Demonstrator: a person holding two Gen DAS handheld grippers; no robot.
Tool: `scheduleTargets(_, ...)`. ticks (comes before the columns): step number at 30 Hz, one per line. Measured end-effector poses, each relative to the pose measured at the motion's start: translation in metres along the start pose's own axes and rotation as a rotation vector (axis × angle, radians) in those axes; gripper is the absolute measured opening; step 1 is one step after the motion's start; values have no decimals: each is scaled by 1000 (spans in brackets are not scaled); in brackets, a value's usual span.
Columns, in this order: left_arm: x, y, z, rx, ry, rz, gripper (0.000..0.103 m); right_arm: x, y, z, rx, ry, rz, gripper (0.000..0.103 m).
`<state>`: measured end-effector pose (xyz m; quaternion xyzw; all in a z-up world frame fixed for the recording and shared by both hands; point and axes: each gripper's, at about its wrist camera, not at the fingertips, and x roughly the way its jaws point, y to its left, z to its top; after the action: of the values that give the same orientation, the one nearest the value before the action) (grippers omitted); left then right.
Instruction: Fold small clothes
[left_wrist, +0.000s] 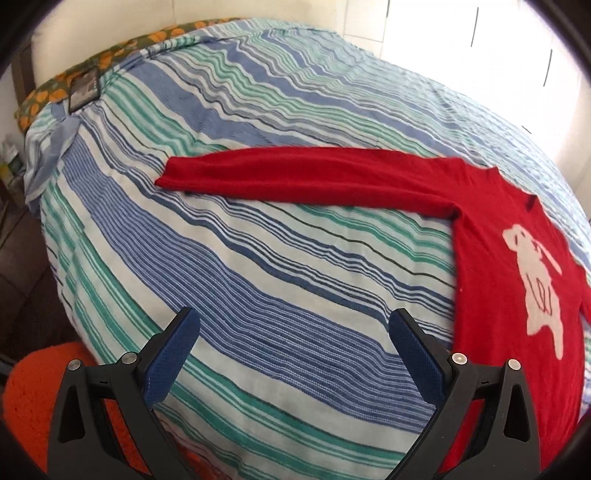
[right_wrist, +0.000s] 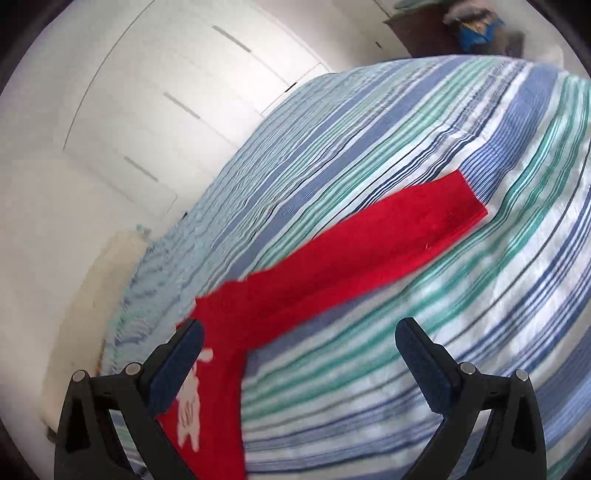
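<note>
A small red long-sleeved top (left_wrist: 491, 258) with a white animal print lies flat on the striped bedspread (left_wrist: 258, 258). In the left wrist view one sleeve (left_wrist: 295, 177) stretches out to the left. My left gripper (left_wrist: 293, 325) is open above the bedspread, left of the top's body, with nothing between its fingers. In the right wrist view the top (right_wrist: 236, 321) lies at lower left and its other sleeve (right_wrist: 388, 229) runs up to the right. My right gripper (right_wrist: 299, 332) is open, holding nothing, its left finger (right_wrist: 177, 365) over the printed front.
An orange knitted item (left_wrist: 33, 391) sits at the near left edge of the bed. A patterned pillow (left_wrist: 74, 81) with a dark flat object (left_wrist: 84, 90) lies at the far left. White cupboard doors (right_wrist: 147, 110) stand beyond the bed.
</note>
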<state>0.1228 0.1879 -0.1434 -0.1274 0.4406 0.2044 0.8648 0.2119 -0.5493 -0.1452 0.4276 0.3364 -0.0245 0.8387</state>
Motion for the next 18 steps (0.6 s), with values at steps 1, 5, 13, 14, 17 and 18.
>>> scheduleTargets(1, 4, 0, 1, -4, 9, 3, 102, 6, -14, 11, 51, 5, -27, 85)
scheduleTargets(5, 17, -4, -5, -12, 59, 31, 102, 30, -73, 32, 286, 24, -79, 73)
scheduleTargets(13, 31, -15, -13, 20, 84, 101, 102, 62, -97, 47, 302, 3, -221, 5)
scheduleTargets(14, 31, -16, -13, 22, 83, 100, 102, 62, -100, 46, 311, -6, -231, 3)
scheduleTargets(17, 32, -16, -12, 20, 83, 90, 102, 52, -70, 52, 160, -59, -283, 5)
scheduleTargets(18, 32, -16, -12, 19, 84, 84, 102, 51, -46, 55, 60, -60, -276, 5)
